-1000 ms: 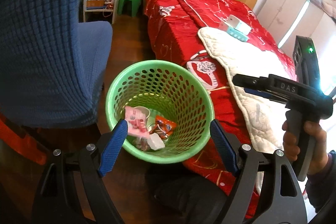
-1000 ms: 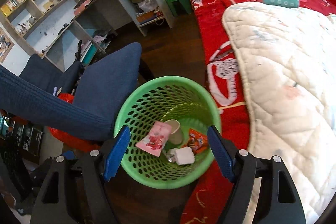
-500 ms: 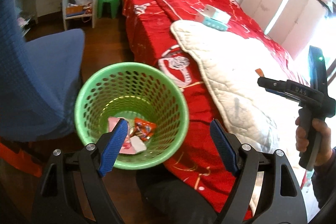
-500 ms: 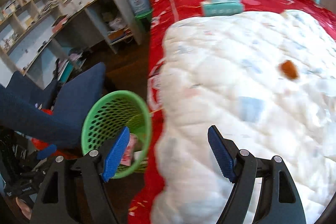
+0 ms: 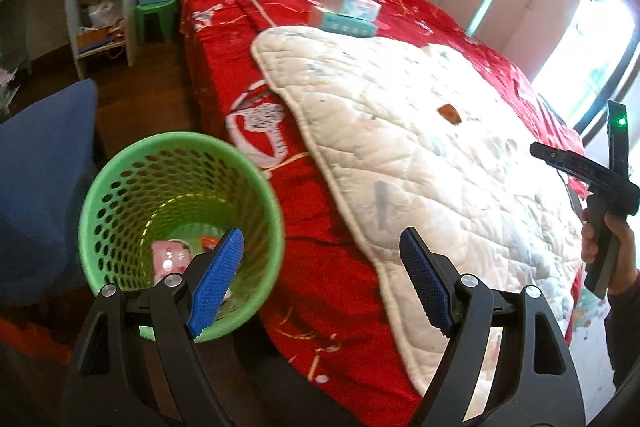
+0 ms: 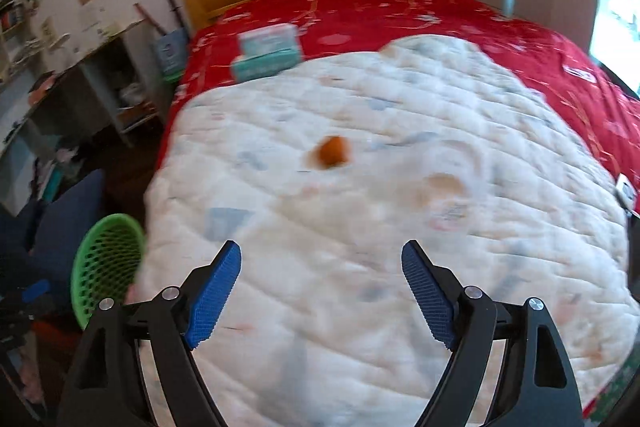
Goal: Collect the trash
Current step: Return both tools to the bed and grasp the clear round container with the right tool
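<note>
Orange scrap (image 6: 330, 151) is lying on the white quilt (image 6: 360, 227), straight ahead of your right gripper (image 6: 321, 293), whose empty jaws are opening; your left gripper (image 5: 321, 281), wide and empty, is hanging farther off beside the green basket (image 5: 120, 171).

Left wrist view: green basket (image 5: 180, 227) slid from frame centre to lower left; blue chair now only a strip at left edge. White quilt (image 5: 420, 147) fills centre and right, an orange scrap (image 5: 449, 113) newly visible on it. Right gripper (image 5: 560, 157) moved from centre right to far right edge.

Right wrist view: basket shifted from lower centre to lower left edge, half cut off by the quilt. Scrap now upper centre. Right gripper's jaws opening, nothing between them.
</note>
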### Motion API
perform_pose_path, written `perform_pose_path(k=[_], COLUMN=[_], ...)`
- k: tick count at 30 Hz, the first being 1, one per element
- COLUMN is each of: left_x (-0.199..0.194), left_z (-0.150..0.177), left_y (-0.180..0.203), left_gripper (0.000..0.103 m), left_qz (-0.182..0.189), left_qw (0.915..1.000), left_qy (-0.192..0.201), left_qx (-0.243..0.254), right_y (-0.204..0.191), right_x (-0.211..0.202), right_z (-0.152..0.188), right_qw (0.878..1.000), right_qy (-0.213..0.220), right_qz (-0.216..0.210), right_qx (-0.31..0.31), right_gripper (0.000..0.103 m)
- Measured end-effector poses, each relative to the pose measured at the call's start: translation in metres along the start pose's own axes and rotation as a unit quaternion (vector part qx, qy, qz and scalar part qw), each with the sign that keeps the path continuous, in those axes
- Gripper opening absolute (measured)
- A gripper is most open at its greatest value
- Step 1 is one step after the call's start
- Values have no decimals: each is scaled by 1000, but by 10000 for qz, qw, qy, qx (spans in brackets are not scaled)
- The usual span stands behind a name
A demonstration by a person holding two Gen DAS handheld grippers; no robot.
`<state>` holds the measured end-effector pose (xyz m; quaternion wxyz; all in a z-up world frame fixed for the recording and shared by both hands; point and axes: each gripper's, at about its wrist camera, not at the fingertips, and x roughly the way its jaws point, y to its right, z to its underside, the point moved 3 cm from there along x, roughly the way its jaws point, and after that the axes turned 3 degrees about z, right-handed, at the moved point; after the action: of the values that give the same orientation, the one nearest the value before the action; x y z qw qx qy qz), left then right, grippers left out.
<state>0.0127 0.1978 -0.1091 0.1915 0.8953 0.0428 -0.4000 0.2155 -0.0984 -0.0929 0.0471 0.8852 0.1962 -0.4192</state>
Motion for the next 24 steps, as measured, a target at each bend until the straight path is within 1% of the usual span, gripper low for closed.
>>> perform_pose_path(k=[4, 8, 13, 21, 22, 24], left_x=[8, 15, 26, 49, 53, 60], left_z=[-6, -11, -21, -41, -44, -49], left_y=[16, 29, 47, 83, 88, 98], left_gripper=[79, 79, 79, 79, 79, 79], left_qz=[73, 137, 181, 316, 347, 390], left_qw=[9999, 9997, 9991, 9972, 9968, 9961], left_qy=[-35, -69, -111, -190, -208, -239], left_qx=[139, 210, 358, 643, 690, 757], right_y=[36, 55, 59, 58, 58, 58], right_x=[5, 17, 32, 51, 52, 56], right_z=[6, 14, 19, 19, 18, 18], right_qw=[9995, 9991, 9989, 9986, 9986, 9985], right_qy=[-77, -213, -299, -395, -410, -420], right_qz=[241, 304, 345, 352, 340, 346], right_qx=[166, 224, 122, -36, -33, -63], right_gripper=[80, 80, 80, 79, 79, 73])
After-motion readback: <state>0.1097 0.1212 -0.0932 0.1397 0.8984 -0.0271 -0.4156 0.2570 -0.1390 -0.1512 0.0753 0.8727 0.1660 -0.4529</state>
